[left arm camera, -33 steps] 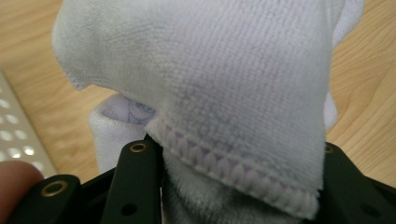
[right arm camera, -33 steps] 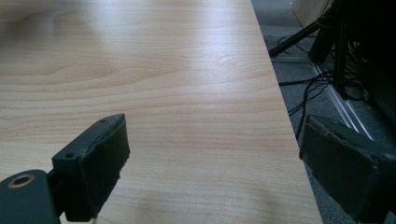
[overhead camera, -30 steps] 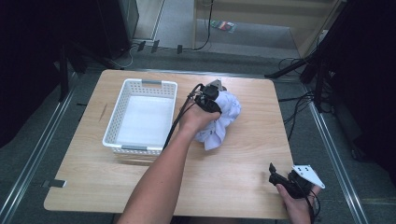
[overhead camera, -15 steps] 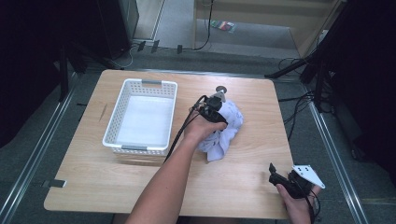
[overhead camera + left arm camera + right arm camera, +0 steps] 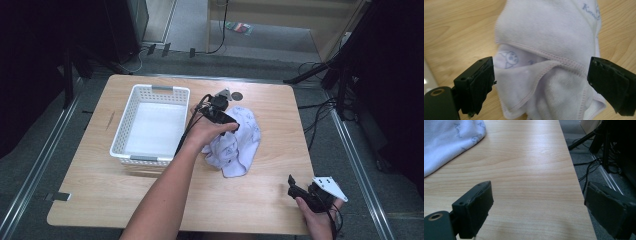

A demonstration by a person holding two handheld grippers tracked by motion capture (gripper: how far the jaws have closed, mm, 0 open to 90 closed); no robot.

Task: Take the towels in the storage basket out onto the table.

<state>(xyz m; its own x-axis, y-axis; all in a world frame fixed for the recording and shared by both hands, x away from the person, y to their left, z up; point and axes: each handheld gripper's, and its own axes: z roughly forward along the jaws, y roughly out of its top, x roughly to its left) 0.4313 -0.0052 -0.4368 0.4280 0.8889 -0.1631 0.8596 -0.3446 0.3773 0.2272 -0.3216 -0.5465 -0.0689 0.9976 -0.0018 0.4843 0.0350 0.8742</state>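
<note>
White basket (image 5: pixel 150 127), slotted walls, sits left on the wooden table (image 5: pixel 125 200), nothing visible inside. Just right of it, the left gripper (image 5: pixel 235 125) over the crumpled white cloth (image 5: pixel 235 142) at table centre. In the left gripper view the jaws stand spread wide, one either side of the folded cloth (image 5: pixel 549 62) (pale printed figures and lettering, stitched hems), gripping nothing; whether the tips touch the fabric, cannot tell. Far right, near the front edge, the right gripper (image 5: pixel 292 186) held low in the hand. Its jaws also gape wide over bare wood, nothing between them; the cloth's edge (image 5: pixel 446 142) lies well apart at upper left.
</note>
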